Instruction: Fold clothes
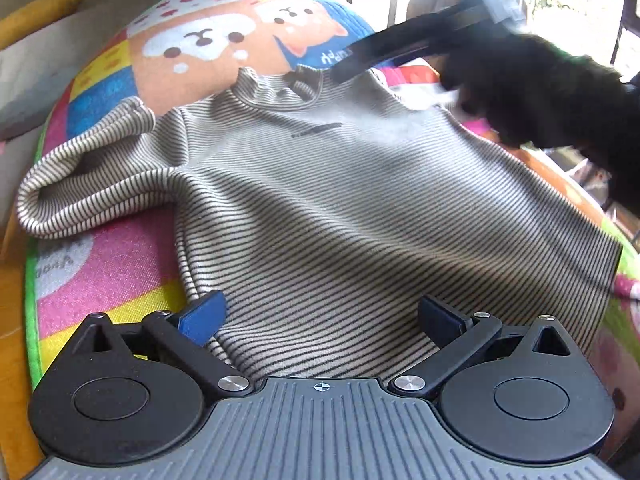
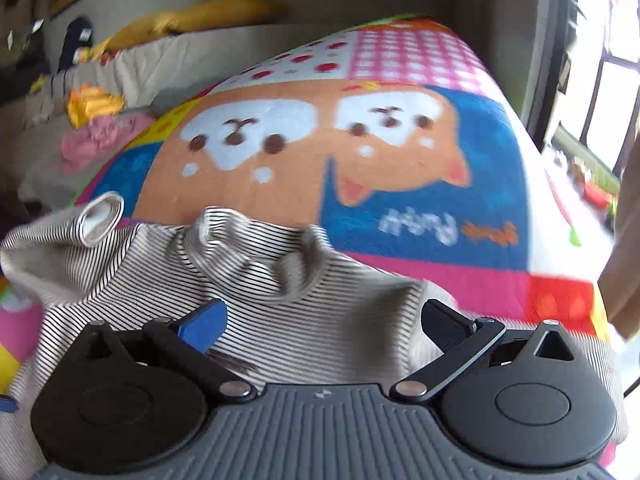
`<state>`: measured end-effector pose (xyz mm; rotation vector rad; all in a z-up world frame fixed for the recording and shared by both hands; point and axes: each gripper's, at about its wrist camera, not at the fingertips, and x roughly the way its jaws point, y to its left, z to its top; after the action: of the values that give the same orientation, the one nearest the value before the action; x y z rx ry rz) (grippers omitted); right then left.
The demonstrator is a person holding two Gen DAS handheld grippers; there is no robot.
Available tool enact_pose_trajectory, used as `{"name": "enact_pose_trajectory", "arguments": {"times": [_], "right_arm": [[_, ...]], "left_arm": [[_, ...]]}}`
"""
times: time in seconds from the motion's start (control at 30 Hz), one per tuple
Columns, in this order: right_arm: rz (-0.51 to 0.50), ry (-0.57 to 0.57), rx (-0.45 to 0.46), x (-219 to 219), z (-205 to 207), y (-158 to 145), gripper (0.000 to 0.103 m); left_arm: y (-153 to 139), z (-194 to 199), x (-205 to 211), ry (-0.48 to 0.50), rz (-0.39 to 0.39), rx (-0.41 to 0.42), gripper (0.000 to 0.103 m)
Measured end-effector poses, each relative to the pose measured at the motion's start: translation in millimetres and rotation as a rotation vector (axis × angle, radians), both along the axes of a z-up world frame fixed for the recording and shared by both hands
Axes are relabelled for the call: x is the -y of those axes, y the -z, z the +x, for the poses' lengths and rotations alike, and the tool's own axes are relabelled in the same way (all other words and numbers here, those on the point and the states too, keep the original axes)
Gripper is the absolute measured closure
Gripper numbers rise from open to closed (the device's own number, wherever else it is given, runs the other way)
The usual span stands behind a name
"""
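The striped top (image 1: 340,200) lies spread on the patterned mat (image 1: 120,256), collar toward the mat's far edge and hem at the near edge; its long axis runs near to far. One sleeve (image 1: 92,184) is bunched toward the mat's left edge. The left gripper (image 1: 322,320), jaws apart and holding nothing, sits over the hem. The right gripper (image 2: 324,322), jaws likewise apart, sits just short of the collar (image 2: 256,256), on its right side. No container is in view.

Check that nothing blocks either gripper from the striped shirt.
Nothing visible does. The left gripper hangs open right over the striped shirt at its hem; the right gripper is open over its collar end.
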<state>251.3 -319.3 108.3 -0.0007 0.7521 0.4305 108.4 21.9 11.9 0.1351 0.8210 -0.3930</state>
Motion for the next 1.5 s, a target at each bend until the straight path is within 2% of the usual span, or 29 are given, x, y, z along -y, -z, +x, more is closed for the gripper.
{"name": "enact_pose_trajectory", "arguments": {"times": [0.1,0.2,0.27,0.37,0.43,0.5,0.6,0.67,0.73,0.8,0.87,0.97,1.07,1.13,1.17,1.27,1.5], "right_arm": [[0.213,0.172,-0.157,104.5,10.5,-5.1,0.0],[0.35,0.38,-0.224,181.6,13.4,10.1,0.0],[0.433,0.449,-0.256,210.1,8.6,29.3,0.0],[0.627,0.5,-0.31,231.6,13.9,65.8,0.0],[0.713,0.533,-0.31,238.6,19.3,81.9,0.0],[0.751,0.562,-0.303,241.1,31.3,92.6,0.0],[0.78,0.599,-0.296,241.0,51.5,104.8,0.0],[0.796,0.61,-0.257,237.1,61.9,107.5,0.0],[0.806,0.579,-0.162,227.1,65.5,94.3,0.0],[0.84,0.409,-0.051,208.6,65.8,64.8,0.0],[0.837,0.237,0.042,176.4,60.0,26.7,0.0],[0.736,-0.109,0.078,91.3,41.0,-29.4,0.0],[0.4,-0.374,0.095,-6.4,1.0,-53.4,0.0],[0.166,-0.47,0.172,-45.7,-31.5,-49.0,0.0],[0.085,-0.49,0.207,-54.0,-43.7,-45.1,0.0],[-0.03,-0.401,0.21,-38.3,-56.9,-30.5,0.0],[0.361,0.255,-0.044,120.6,-9.1,19.4,0.0]], "left_arm": [[0.6,2.5,5.5,0.004,0.025,-0.002,0.0],[-7.0,10.4,6.9,-0.016,-0.008,-0.012,0.0],[-13.5,16.5,7.2,-0.03,-0.039,-0.02,0.0],[-23.8,25.3,8.2,-0.053,-0.085,-0.026,0.0],[-33.6,29.6,11.3,-0.067,-0.115,0.0,0.0],[-39.1,35.4,14.4,-0.08,-0.143,0.012,0.0],[-32.3,44.7,19.2,-0.084,-0.165,-0.009,0.0],[-21.7,51.4,20.4,-0.1,-0.165,-0.036,0.0],[-11.7,56.9,19.2,-0.123,-0.172,-0.066,0.0],[-5.6,57.5,16.5,-0.129,-0.182,-0.073,0.0],[-2.3,56.5,16.6,-0.121,-0.175,-0.07,0.0],[0.4,53.1,18.7,-0.112,-0.162,-0.054,0.0],[2.5,49.4,20.0,-0.109,-0.157,-0.037,0.0],[3.7,46.6,19.2,-0.105,-0.16,-0.028,0.0],[3.8,45.4,18.4,-0.102,-0.164,-0.025,0.0],[4.2,43.6,16.1,-0.097,-0.18,-0.018,0.0],[5.6,41.4,15.2,-0.092,-0.197,0.005,0.0]]}}
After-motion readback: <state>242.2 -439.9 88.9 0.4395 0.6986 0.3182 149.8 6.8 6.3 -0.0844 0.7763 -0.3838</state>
